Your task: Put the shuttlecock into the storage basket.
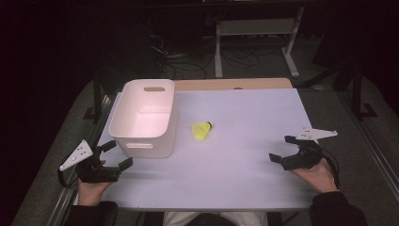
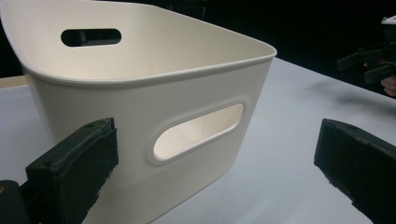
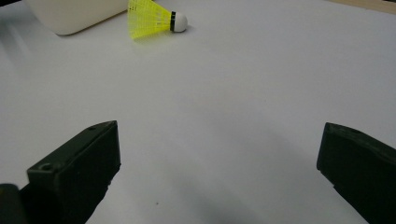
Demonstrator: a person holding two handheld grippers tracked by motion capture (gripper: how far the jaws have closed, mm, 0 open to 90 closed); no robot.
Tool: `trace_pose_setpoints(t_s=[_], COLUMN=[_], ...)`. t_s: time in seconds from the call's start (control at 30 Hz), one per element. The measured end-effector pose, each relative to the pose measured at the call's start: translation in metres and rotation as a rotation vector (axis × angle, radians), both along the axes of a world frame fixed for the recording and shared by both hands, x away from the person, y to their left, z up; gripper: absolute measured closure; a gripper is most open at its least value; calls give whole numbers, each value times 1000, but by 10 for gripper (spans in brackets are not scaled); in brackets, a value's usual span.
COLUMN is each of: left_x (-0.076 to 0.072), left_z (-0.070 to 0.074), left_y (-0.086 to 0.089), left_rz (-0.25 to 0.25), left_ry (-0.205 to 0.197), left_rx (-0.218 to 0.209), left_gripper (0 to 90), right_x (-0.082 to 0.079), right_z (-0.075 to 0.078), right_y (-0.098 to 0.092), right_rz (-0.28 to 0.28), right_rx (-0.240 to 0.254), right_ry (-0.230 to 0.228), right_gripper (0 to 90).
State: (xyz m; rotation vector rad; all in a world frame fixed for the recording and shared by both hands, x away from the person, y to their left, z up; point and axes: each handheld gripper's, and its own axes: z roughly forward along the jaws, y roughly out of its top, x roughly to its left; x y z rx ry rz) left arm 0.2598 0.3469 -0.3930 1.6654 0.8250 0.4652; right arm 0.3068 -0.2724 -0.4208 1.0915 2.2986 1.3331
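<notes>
A yellow shuttlecock (image 1: 203, 130) with a white cork tip lies on its side in the middle of the white table (image 1: 244, 179); in the right gripper view the shuttlecock (image 3: 154, 19) is far ahead at the top. An empty white bin (image 1: 145, 117) with slot handles stands to its left, and the bin (image 2: 140, 93) looms close in the left gripper view. My left gripper (image 1: 116, 154) is open at the table's front left corner, just short of the bin's near wall. My right gripper (image 1: 283, 148) is open at the right, resting low with nothing between its jaws.
A wooden board edge (image 1: 235, 84) shows behind the table's white top. Beyond it stand a white desk frame (image 1: 256, 28) and cables on the dark floor. Metal rails (image 1: 371, 141) run along the table's right side. In the left gripper view the right gripper (image 2: 369, 63) appears far off.
</notes>
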Motion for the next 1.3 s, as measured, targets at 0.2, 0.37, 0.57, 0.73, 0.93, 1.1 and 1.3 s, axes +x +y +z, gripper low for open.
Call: trace_pose_setpoints(t_s=[0.2,0.37,0.57,0.73,0.93,1.1,1.3], left_x=[0,0,0,0,-1,-1,-1], left_z=[0,0,0,0,0,0,0], left_y=[0,0,0,0,1,1,1], left_rz=[-1,0,2,6,11,10,6], left_ry=[-1,-1,-1,1,0,-1,-5], left_rx=[0,0,0,-2,-8,-9,-9], left_gripper=[0,0,0,0,0,0,0], right_x=[-1,-1,-2,-2,-2,-1,-1], right_z=[0,0,1,3,6,7,8], right_y=[0,0,0,0,-1,0,1], right_rz=[4,7,11,5,2,4,7], right_rx=[2,1,1,4,3,-2,-5], right_ry=[-2,1,-1,-4,0,11,17], right_gripper=[0,0,0,0,0,0,0])
